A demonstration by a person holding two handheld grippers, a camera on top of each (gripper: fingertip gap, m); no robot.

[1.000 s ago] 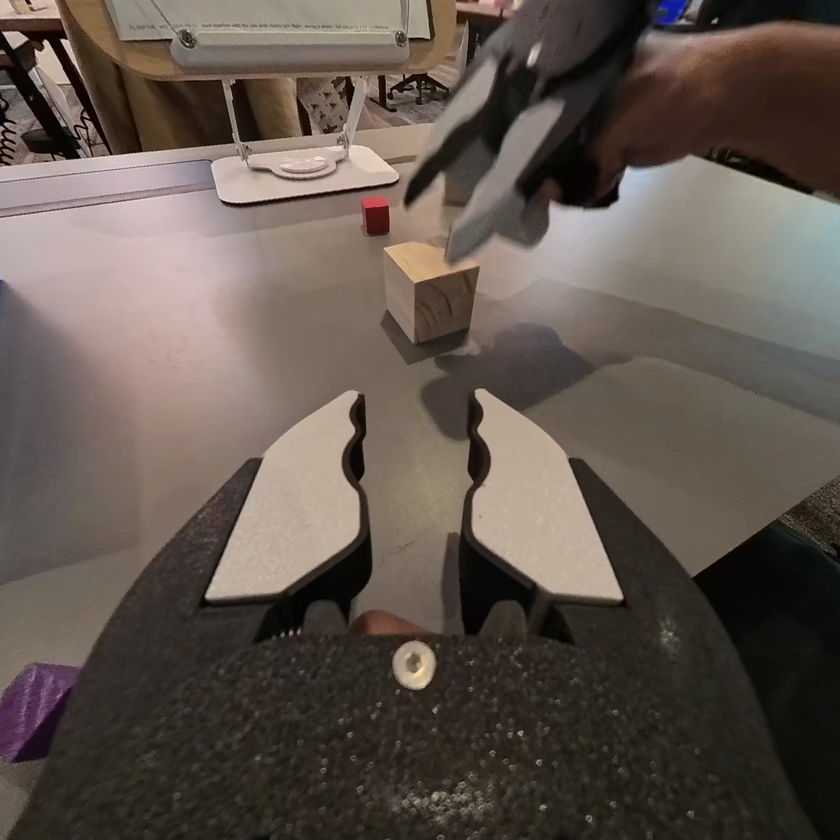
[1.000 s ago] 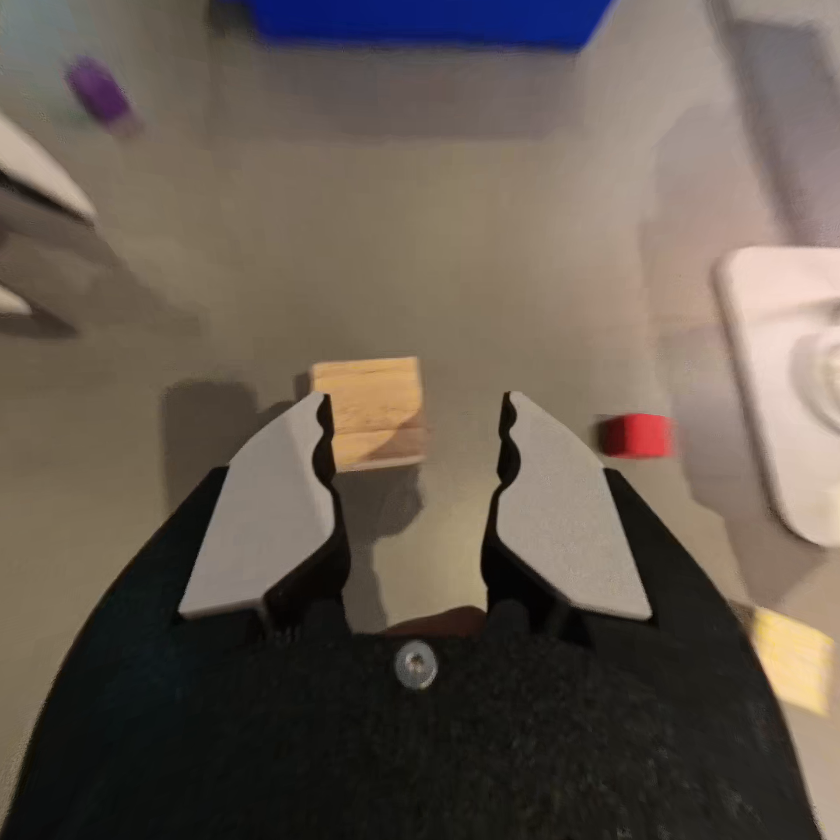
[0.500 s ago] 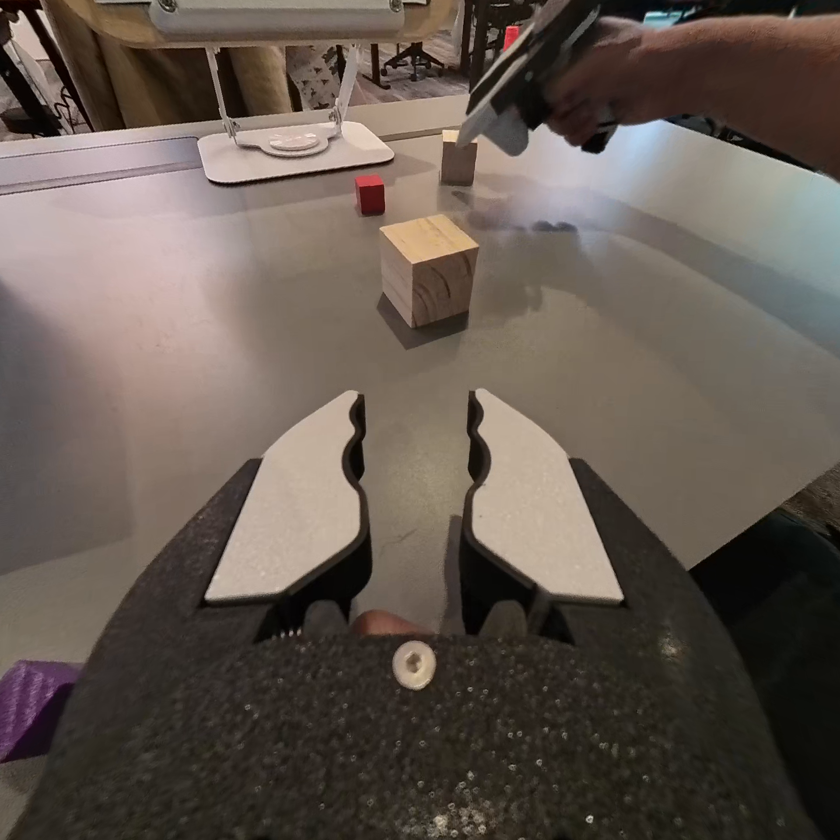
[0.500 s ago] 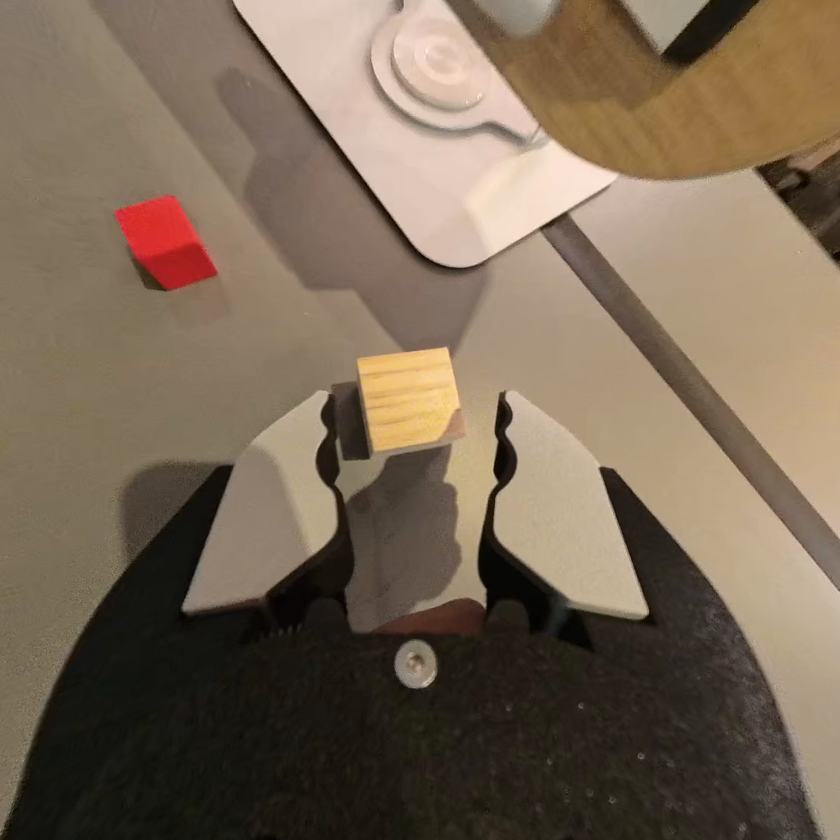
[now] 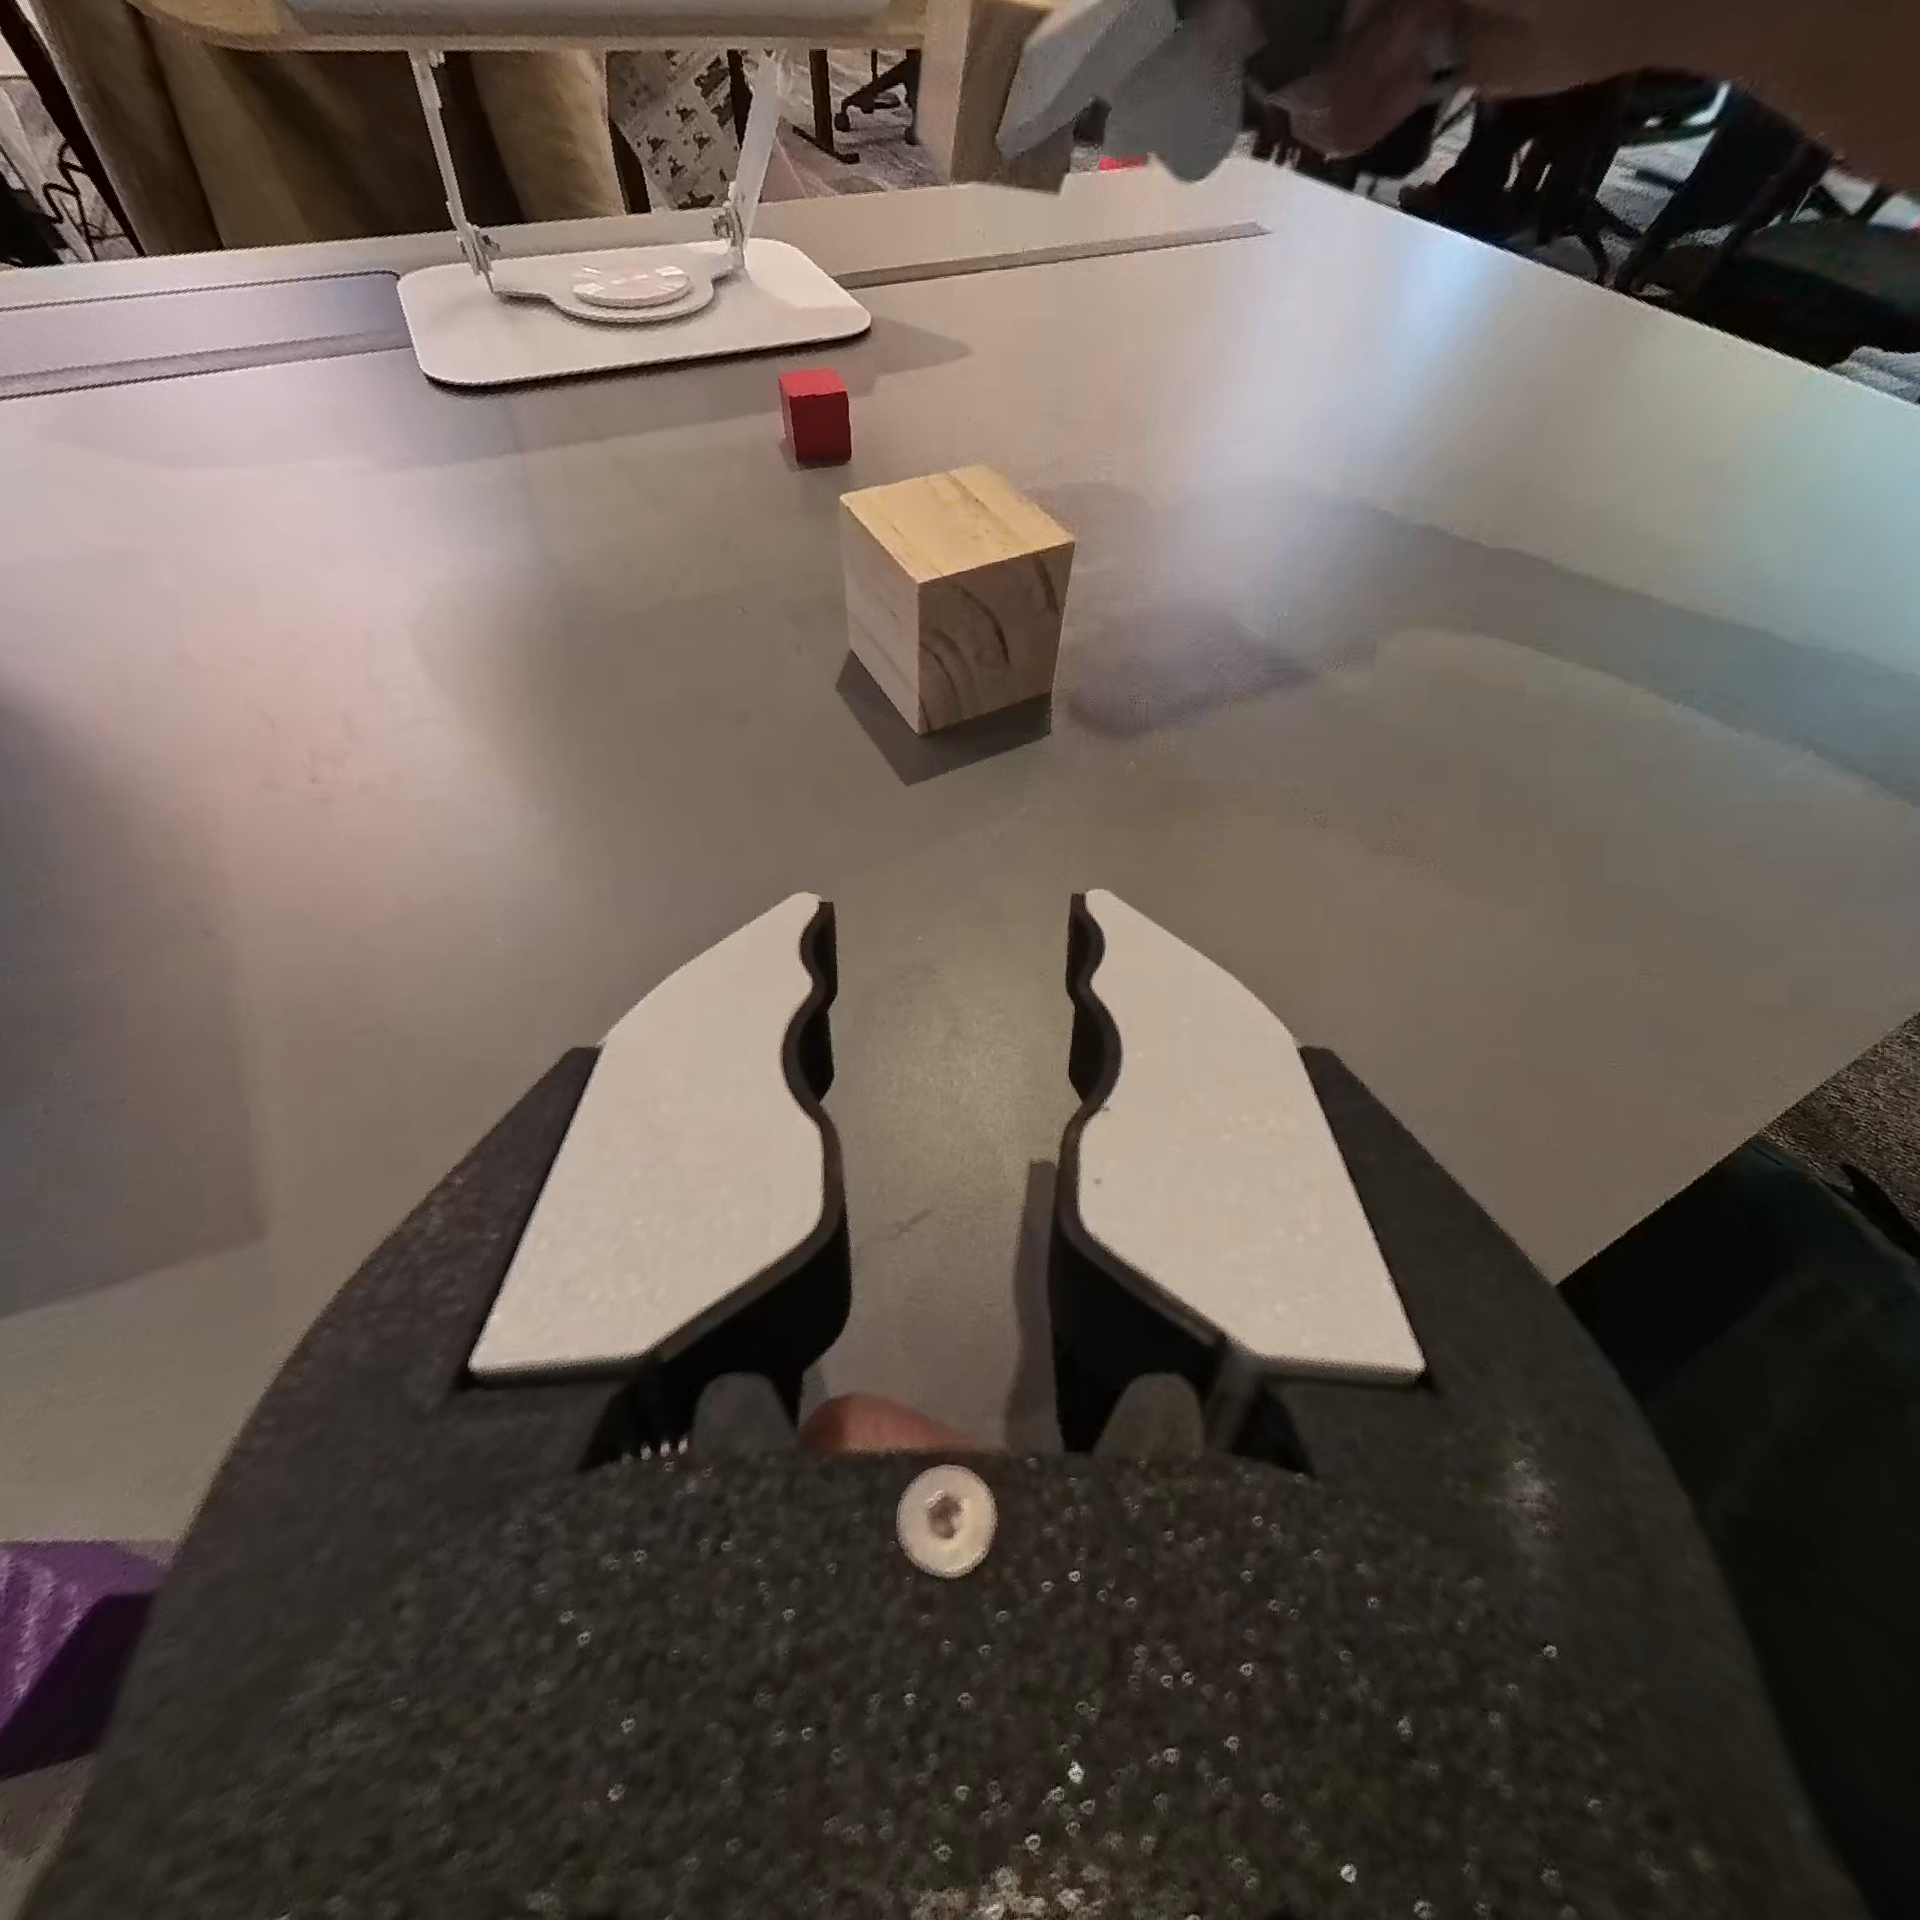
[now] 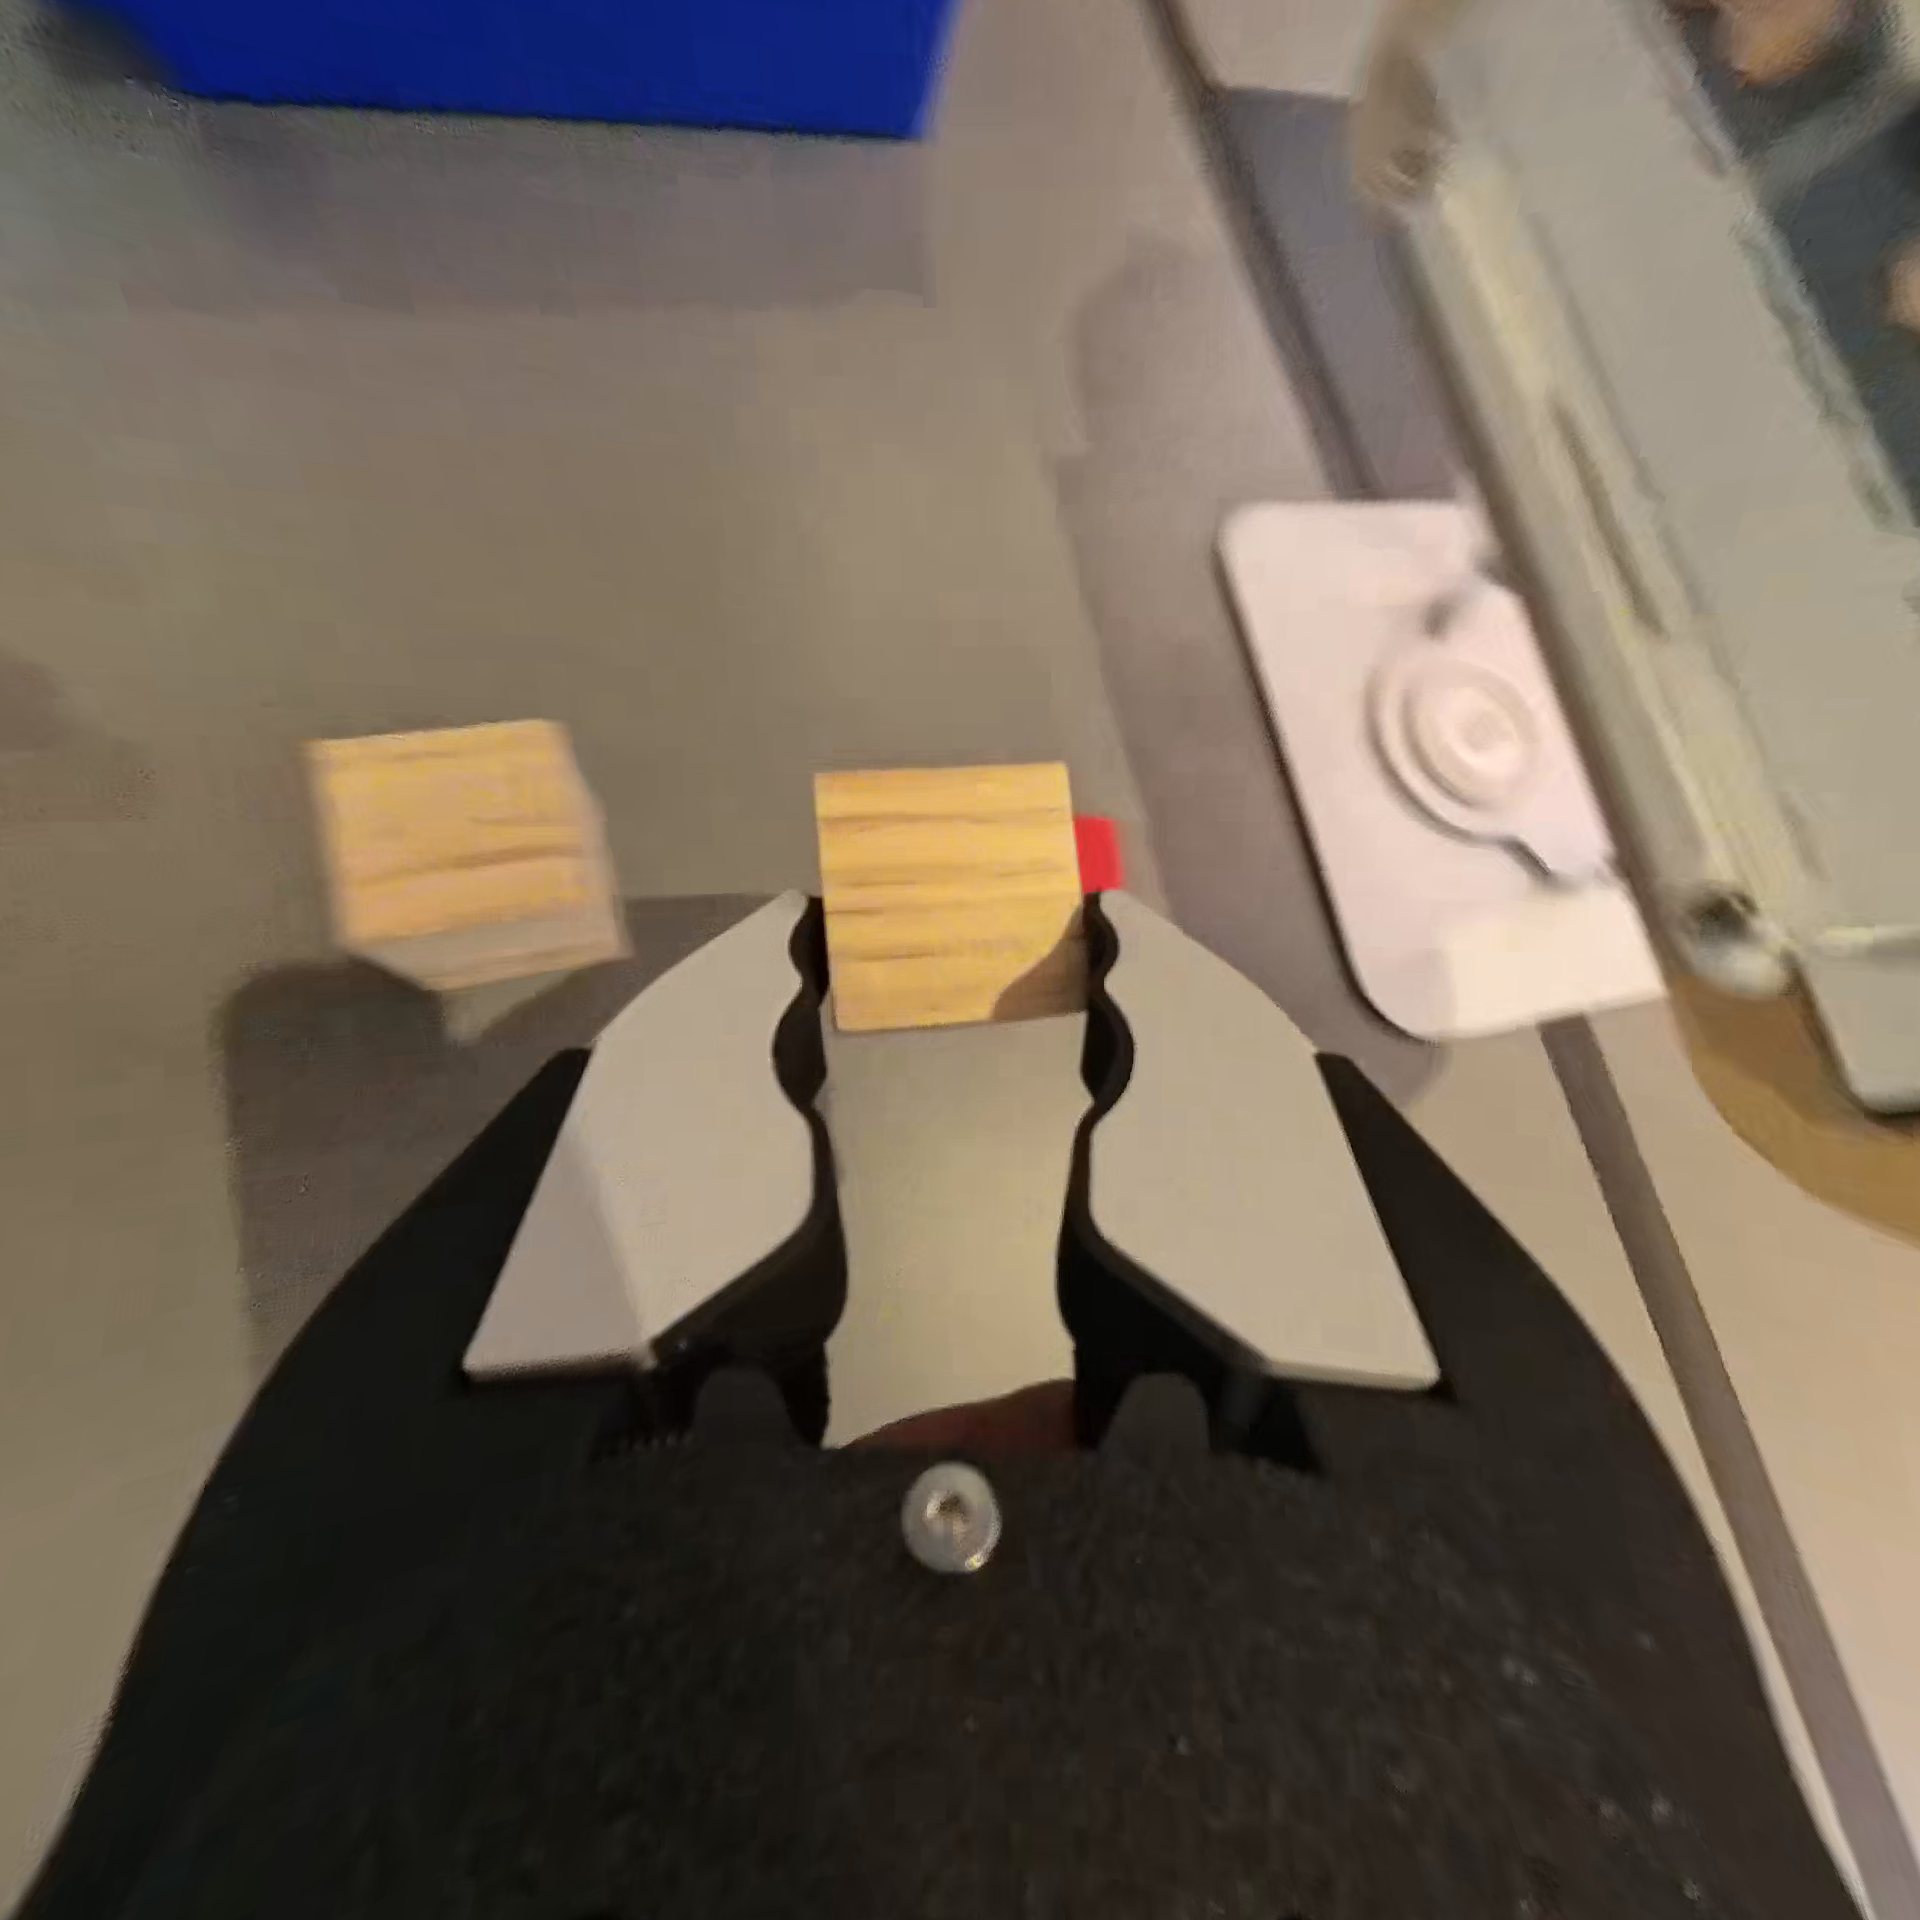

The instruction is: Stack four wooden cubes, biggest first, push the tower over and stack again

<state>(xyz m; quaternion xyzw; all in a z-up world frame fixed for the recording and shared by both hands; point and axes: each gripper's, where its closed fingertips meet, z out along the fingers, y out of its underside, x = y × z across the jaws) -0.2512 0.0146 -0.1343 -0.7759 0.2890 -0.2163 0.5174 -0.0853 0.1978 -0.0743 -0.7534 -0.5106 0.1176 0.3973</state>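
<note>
Right claw (image 6: 951, 914) is clamped on the medium wooden cube (image 6: 943, 894), carried clear above the counter (image 5: 416, 727); your left claw (image 5: 951, 914) hangs with fingers apart and nothing between them, low near the counter's near edge, pointed at the big cube (image 5: 956, 608). Working down by size: the big cube stands alone toward the middle of the counter, and nothing is stacked on it yet; the medium cube is in your grip, off to one side of it in the right wrist view; the small red cube (image 5: 815, 414) sits farther back, just in front of the white stand base (image 5: 623, 312) at the far edge; a fourth cube I cannot find. To do this placement well, I judge you should bring the held cube over the big one's top face, square its edges to those below, lower until it rests flat, then part the fingers gently so it doesn't skid; the view is blurred, so slow down first.
</note>
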